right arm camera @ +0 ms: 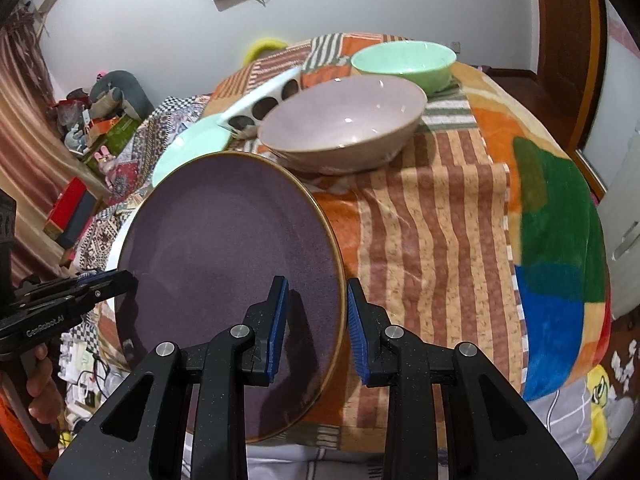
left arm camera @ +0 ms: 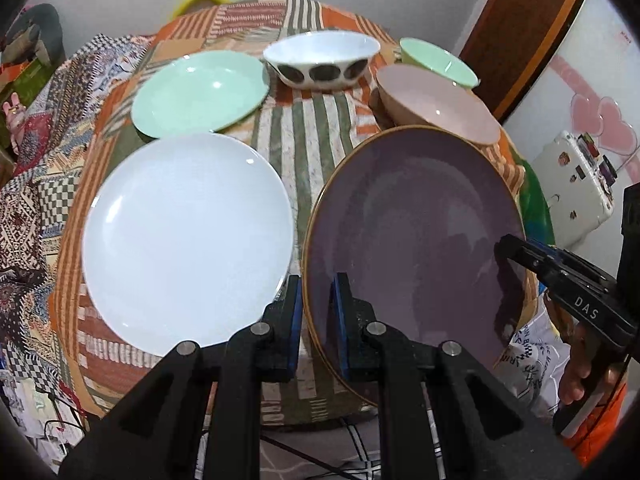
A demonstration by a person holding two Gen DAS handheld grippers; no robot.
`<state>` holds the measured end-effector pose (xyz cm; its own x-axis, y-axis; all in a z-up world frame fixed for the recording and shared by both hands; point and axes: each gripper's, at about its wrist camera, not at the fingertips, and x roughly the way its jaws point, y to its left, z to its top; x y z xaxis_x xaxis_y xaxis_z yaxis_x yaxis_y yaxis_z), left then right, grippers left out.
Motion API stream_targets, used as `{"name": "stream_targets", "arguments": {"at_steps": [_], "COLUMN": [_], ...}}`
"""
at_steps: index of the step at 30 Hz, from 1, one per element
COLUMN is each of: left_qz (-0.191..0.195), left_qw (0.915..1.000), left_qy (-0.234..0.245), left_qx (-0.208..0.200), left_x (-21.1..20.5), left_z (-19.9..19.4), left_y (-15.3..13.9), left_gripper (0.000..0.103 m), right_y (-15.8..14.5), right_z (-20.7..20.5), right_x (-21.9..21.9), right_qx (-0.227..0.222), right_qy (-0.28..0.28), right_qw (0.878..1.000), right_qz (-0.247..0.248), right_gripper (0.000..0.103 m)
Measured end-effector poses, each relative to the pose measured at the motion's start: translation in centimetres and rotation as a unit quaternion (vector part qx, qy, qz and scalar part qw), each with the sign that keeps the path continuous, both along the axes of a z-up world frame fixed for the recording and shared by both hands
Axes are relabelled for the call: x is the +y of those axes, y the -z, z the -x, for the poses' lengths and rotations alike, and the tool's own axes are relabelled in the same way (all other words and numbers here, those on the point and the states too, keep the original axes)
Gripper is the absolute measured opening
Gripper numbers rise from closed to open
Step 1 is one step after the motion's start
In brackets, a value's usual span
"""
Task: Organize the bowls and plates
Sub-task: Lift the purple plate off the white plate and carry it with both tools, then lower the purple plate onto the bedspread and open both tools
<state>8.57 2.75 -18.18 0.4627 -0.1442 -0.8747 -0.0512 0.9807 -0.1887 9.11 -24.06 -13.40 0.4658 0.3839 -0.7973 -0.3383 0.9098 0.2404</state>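
Observation:
A purple plate (left arm camera: 416,236) with a brown rim lies at the table's near right; it also shows in the right wrist view (right arm camera: 224,248). My left gripper (left arm camera: 316,324) straddles its left rim, jaws a narrow gap apart, the rim between the pads. My right gripper (right arm camera: 316,328) straddles its right rim with wider jaws, not touching. A white plate (left arm camera: 188,236) lies to the left. Behind are a mint plate (left arm camera: 200,92), a white bowl with dark spots (left arm camera: 320,60), a pink bowl (right arm camera: 344,120) and a mint bowl (right arm camera: 404,62).
A patchwork cloth (right arm camera: 440,216) covers the round table. Cluttered bedding and toys lie at the left (left arm camera: 32,152). A wooden door (left arm camera: 520,32) and a white appliance (left arm camera: 580,176) stand at the right. Cables lie on the floor below the table's front edge.

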Motion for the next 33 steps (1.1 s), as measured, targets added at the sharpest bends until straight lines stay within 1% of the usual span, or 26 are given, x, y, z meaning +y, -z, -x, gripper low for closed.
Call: {"name": "stream_targets", "arguments": {"at_steps": [3, 10, 16, 19, 21, 23, 25, 27, 29, 33], "left_qz": [0.004, -0.009, 0.013, 0.014, 0.016, 0.022, 0.032, 0.036, 0.032, 0.014], "left_qw": [0.9999, 0.9996, 0.9989, 0.9989, 0.9988, 0.9986, 0.9984, 0.9982, 0.9986, 0.9998], "left_qy": [0.005, 0.01, 0.005, 0.004, 0.004, 0.005, 0.003, 0.002, -0.001, -0.007], "left_qx": [0.011, 0.023, 0.044, 0.044, 0.045, 0.048, 0.047, 0.048, 0.043, 0.015], "left_x": [-0.3, -1.2, -0.9, -1.0, -1.0, -0.9, -0.7, -0.5, -0.3, 0.1], "left_z": [-0.7, -2.4, -3.8, -4.1, -4.2, -4.3, -4.3, -4.2, -4.1, -3.3], "left_y": [0.7, 1.8, 3.2, 3.3, 3.3, 3.3, 3.3, 3.3, 3.0, 1.3], "left_gripper": [0.014, 0.014, 0.015, 0.014, 0.014, 0.014, 0.014, 0.014, 0.014, 0.015], "right_y": [0.3, 1.3, 1.7, 1.8, 1.8, 1.9, 1.9, 1.9, 1.8, 1.1], "right_z": [-0.2, -1.1, -1.6, -1.7, -1.8, -1.8, -1.6, -1.6, -1.6, -1.4], "right_x": [-0.6, -1.6, -1.6, -1.6, -1.6, -1.5, -1.6, -1.8, -2.1, -3.1], "right_qx": [0.007, 0.022, 0.024, 0.026, 0.027, 0.026, 0.021, 0.021, 0.021, 0.017], "right_qy": [0.008, 0.018, 0.025, 0.026, 0.023, 0.021, 0.015, 0.02, 0.025, 0.037], "right_qw": [1.0, 1.0, 0.999, 0.999, 0.999, 0.999, 0.999, 0.999, 0.999, 0.999], "right_qz": [0.0, 0.004, 0.011, 0.016, 0.02, 0.022, 0.024, 0.023, 0.027, 0.027], "right_gripper": [0.026, 0.026, 0.026, 0.026, 0.029, 0.029, 0.029, 0.029, 0.03, 0.031]}}
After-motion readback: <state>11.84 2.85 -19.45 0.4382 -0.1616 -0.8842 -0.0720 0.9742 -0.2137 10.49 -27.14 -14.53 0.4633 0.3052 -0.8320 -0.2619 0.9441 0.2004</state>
